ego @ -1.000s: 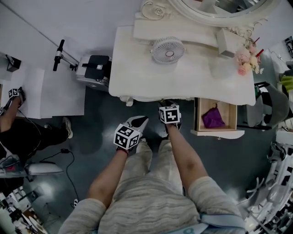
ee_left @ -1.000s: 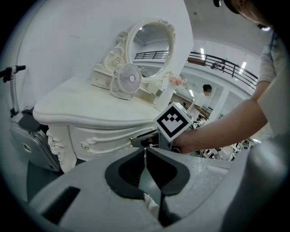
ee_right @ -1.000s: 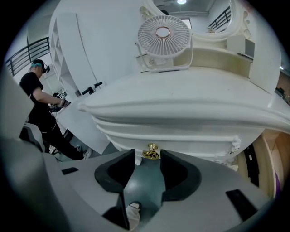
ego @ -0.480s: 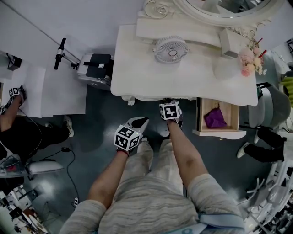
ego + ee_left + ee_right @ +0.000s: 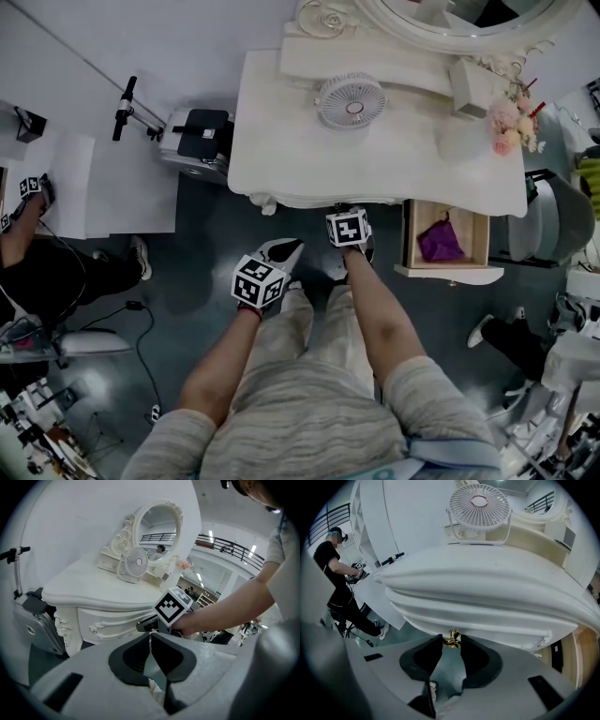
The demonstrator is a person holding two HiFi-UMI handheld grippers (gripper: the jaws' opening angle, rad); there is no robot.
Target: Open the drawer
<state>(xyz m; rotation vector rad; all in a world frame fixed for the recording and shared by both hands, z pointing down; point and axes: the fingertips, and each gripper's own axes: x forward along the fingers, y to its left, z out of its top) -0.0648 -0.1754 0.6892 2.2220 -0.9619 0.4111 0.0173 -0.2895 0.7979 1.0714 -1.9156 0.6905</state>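
**Right gripper on centre drawer knob; left gripper idle**

We stood at the near side of the white desk [image 5: 309,159], looking steeply down. The right gripper [image 5: 451,642] was reached in under the desk's moulded near edge. Its jaws were drawn in close on either side of a small gold knob [image 5: 451,638], with both tips pressed against it. The knob belonged to the centre drawer [image 5: 111,620]. In the left gripper view, that drawer's carved white front sat under the overhang, just left of the right gripper. From the head view the desk top hid the drawer, and only the right gripper's marker cube showed at the edge.

The left gripper [image 5: 150,637] was held near us, a little left of the right one and clear of the desk. Its jaws met tip to tip with nothing between them.

On the desk we noted:
- a round white fan [image 5: 351,99] toward the far side
- an ornate oval mirror [image 5: 450,14] behind the fan
- pink flowers [image 5: 506,127] at the far right corner

Right of the right gripper, a side drawer [image 5: 448,274] stood pulled out toward us, with a purple cloth [image 5: 439,242] lying in it. A grey case [image 5: 192,141] stood against the desk's left end. Another person in black [image 5: 37,272] worked well apart at the far left.
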